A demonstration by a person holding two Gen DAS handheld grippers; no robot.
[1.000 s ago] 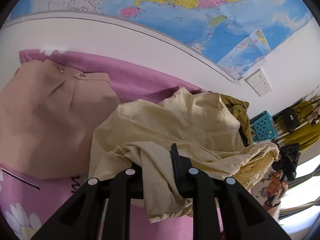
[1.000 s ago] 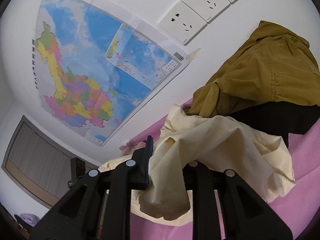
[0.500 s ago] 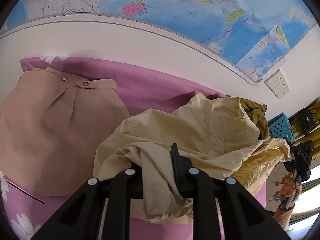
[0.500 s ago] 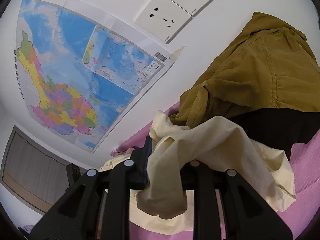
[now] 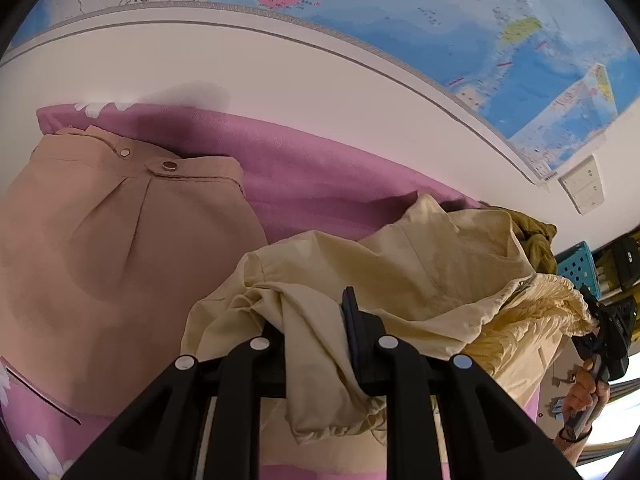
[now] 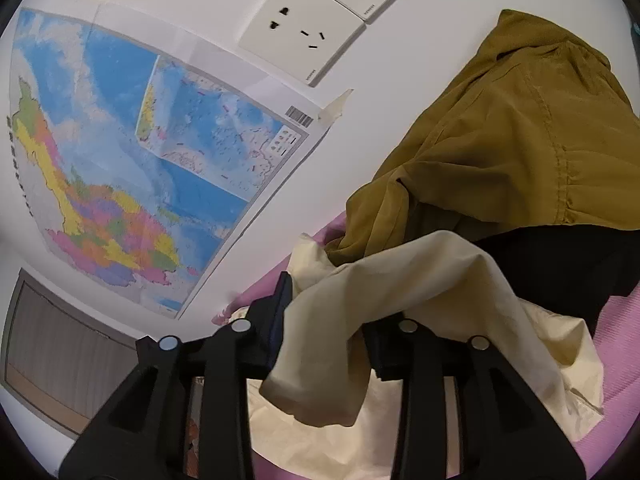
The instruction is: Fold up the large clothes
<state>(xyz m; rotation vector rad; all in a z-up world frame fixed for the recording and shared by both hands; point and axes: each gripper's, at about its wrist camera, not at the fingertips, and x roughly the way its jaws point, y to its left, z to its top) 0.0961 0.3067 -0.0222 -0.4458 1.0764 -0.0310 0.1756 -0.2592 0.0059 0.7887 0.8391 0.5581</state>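
Observation:
A large cream garment lies bunched on the pink bed cover. My left gripper is shut on a fold of it, and the cloth hangs down between the fingers. In the right wrist view the same cream garment drapes over my right gripper. Its jaws are opening: a fold still hangs between them, but the pads stand apart from it. The right finger is mostly hidden under the cloth. The right gripper also shows at the far right of the left wrist view, held by a hand.
A tan garment with buttons lies flat at the left. An olive garment is heaped on a black one against the wall. A wall map, sockets and a blue basket are close by.
Both grippers have moved closer to the wall and slightly down with the cream garment. The right jaws have spread apart and the fold between them hangs looser. The left stays shut.

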